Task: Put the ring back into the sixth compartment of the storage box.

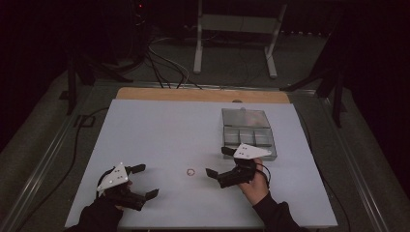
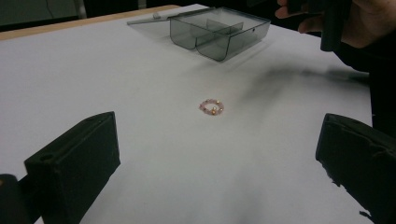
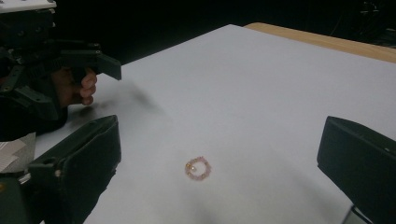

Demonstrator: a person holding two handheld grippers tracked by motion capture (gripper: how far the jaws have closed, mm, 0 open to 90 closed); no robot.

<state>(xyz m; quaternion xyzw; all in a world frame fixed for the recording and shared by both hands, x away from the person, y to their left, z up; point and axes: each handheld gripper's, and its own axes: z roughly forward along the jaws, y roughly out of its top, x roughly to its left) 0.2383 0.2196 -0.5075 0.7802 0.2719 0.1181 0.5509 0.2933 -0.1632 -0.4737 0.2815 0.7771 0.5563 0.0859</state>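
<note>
A small pink beaded ring point(image 1: 190, 171) lies flat on the white table point(image 1: 159, 130) between both hands; it is also in the left gripper view point(image 2: 212, 107) and the right gripper view point(image 3: 197, 168). My left gripper point(image 1: 145, 181) stands open at the front left, nothing between its jaws, aimed toward the ring. My right gripper point(image 1: 218, 161) is open too, just right of the ring, jaws pointing left at it. The ring lies a short way ahead of the right jaws, untouched.
A clear grey compartment box point(image 1: 247, 133) with its lid open sits at the right rear of the table, also in the left gripper view point(image 2: 219, 30). A wooden strip point(image 1: 203, 94) edges the far side. Cables and a white stand point(image 1: 237, 29) lie on the floor beyond.
</note>
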